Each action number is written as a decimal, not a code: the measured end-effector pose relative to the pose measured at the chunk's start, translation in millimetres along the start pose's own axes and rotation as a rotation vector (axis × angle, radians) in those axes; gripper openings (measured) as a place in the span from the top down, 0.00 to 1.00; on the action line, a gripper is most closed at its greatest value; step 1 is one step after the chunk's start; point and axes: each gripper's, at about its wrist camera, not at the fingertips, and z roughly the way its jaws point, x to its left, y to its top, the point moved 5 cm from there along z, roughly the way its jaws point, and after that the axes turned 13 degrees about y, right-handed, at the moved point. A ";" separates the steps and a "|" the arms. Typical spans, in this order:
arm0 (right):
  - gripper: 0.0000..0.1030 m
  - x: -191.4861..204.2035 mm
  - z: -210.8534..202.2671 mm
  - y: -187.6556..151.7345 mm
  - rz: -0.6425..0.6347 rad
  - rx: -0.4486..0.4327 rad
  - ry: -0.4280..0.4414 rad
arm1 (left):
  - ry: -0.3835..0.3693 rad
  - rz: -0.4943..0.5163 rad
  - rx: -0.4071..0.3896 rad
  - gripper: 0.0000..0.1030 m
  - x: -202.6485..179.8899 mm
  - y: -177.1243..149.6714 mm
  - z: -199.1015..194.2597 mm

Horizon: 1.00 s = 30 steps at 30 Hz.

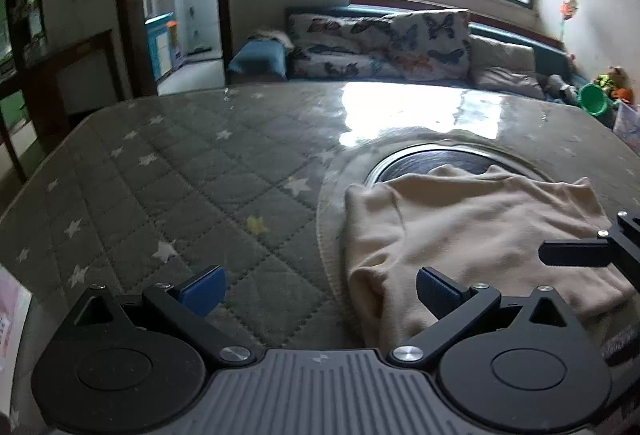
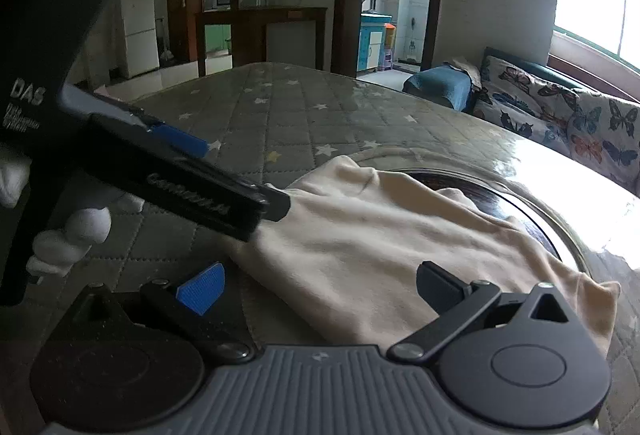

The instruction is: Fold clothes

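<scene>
On the quilted grey star-print table cover (image 1: 168, 171), toward 9 o'clock in the left wrist view, only stitched diamonds and pale stars show, with one yellow star (image 1: 256, 223) near the middle. At 6 o'clock the left gripper (image 1: 320, 291) hangs just above the surface, its blue-padded fingers (image 1: 204, 289) spread wide apart and clamped on nothing. Toward 3 o'clock lies the cream garment (image 1: 472, 235), rumpled and loosely spread, its near edge just beside the left gripper's right-hand finger. It partly covers a dark round inset with a metal rim (image 1: 440, 157) at about 1 o'clock. At the 3 o'clock edge, black parts of the right gripper (image 1: 576, 253) reach over the cloth.

From the right wrist view, a white-gloved hand (image 2: 76, 235) at 9 o'clock grips the left gripper's black handle, whose body crosses toward the centre and ends at the garment's left edge. At 6 o'clock the right gripper (image 2: 320, 289) stands with its jaws wide apart, empty, above the cream garment (image 2: 360, 235). A butterfly-print cushion (image 2: 560, 115) rests at 2 o'clock.
</scene>
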 end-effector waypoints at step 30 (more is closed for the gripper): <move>0.00 22.1 12.2 -10.2 -0.043 0.037 0.052 | 0.132 0.047 0.028 0.00 -2.1 4.4 -3.9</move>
